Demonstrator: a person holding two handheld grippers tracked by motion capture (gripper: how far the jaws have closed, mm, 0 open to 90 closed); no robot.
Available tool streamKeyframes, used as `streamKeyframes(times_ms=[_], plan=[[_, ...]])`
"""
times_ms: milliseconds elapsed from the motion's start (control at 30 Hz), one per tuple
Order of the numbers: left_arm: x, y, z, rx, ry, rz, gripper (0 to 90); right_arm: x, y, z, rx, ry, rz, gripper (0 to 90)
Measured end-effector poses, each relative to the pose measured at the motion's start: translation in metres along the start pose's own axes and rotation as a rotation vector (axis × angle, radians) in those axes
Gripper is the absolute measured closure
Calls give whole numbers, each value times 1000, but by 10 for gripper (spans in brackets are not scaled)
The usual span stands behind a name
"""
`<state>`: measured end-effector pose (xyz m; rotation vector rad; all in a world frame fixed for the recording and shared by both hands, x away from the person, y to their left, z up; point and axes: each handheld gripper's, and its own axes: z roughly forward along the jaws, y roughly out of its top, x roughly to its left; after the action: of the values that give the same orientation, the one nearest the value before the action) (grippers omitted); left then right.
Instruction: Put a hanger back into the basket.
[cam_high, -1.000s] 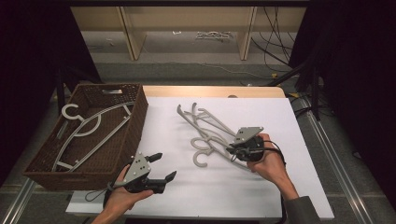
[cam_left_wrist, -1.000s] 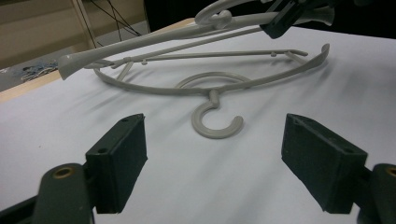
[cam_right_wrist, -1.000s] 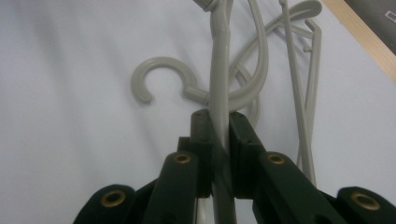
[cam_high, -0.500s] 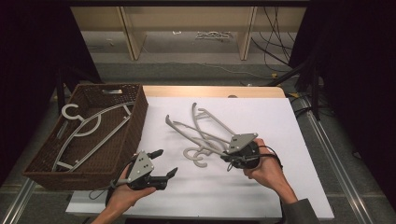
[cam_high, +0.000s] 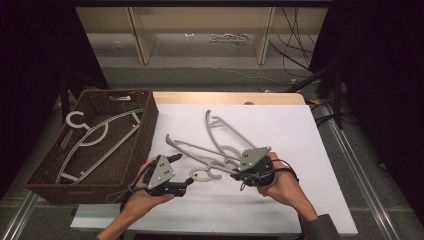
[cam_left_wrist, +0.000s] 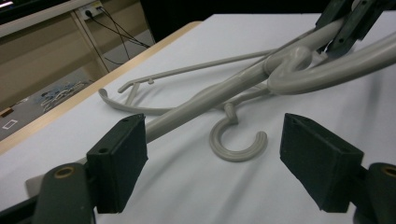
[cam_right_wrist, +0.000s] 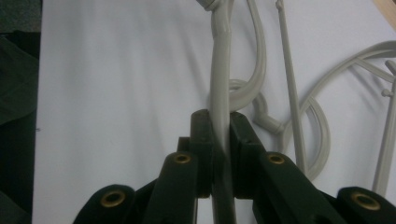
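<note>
Two grey plastic hangers lie crossed on the white table (cam_high: 280, 125). My right gripper (cam_high: 236, 171) is shut on the thick arm of the nearer hanger (cam_high: 197, 149). In the right gripper view the pads (cam_right_wrist: 203, 140) pinch that arm (cam_right_wrist: 219, 70) and hold it clear of the table. The other hanger (cam_high: 225, 131) lies flat behind it. My left gripper (cam_high: 182, 170) stands open just left of a hook (cam_high: 206, 174). In the left gripper view that hook (cam_left_wrist: 238, 149) lies on the table ahead of the open left gripper (cam_left_wrist: 219, 156), and the held arm (cam_left_wrist: 201, 100) slants past the left-hand jaw.
A brown wicker basket (cam_high: 145, 130) stands at the table's left edge with several grey hangers (cam_high: 95, 137) inside. Wooden shelving (cam_high: 140, 35) and cables (cam_high: 295, 30) are beyond the far edge. The right half of the table is bare.
The right gripper has dragged its hanger leftward and nearer to me. The left gripper has shifted right, toward the hooks. Both sets of jaws look unchanged.
</note>
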<state>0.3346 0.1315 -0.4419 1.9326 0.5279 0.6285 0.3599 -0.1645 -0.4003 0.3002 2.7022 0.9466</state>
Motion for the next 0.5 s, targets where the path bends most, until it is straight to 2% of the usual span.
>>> streamKeyframes(times_ms=[100,133,167,267,367,400,500], plan=[[-1,0,10,27,0,71,231,2,2,-1,-1,16,-15,825],[-1,0,12,30,-4,70,232,3,2,-2,-2,18,-18,825],[-1,1,15,33,-6,86,210,4,3,-2,-4,25,-21,825],[-1,3,22,37,-31,100,264,6,3,-1,17,40,-36,825],[1,3,28,54,-57,111,272,8,4,-1,17,61,-50,825],[2,3,30,57,-64,128,302,9,5,-2,20,62,-51,825],[2,4,33,65,-99,143,362,10,6,-2,23,78,-60,825]])
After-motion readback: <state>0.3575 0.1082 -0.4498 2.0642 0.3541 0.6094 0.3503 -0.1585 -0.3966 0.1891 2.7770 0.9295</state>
